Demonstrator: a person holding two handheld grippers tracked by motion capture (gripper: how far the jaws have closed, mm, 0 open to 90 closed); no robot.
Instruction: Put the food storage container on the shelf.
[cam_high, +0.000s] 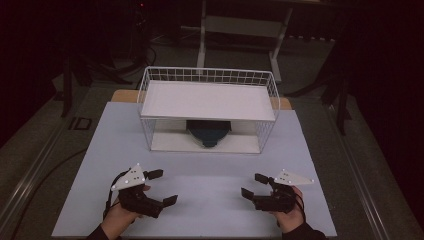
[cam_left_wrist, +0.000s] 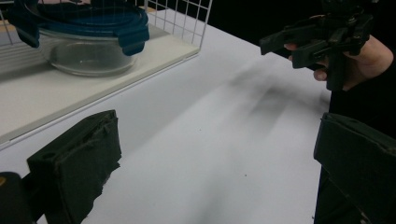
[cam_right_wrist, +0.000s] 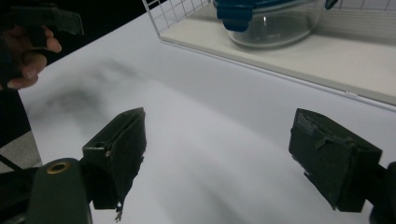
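Right tool (cam_right_wrist: 217, 158) jaws spread above table (cam_right_wrist: 210, 126), glass container (cam_right_wrist: 273, 23) on rack shelf (cam_right_wrist: 355, 60)

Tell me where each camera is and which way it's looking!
High view: above the person's side, looking forward and down at the table, wire rack, both hands and grippers.
Left gripper view: rides the left gripper, looking across the table; its own fingers show, the right gripper beyond.
Right gripper view: rides the right gripper; its own fingers show, the other hand beyond.
Both gripper views share the blue-lidded glass container in the rack.
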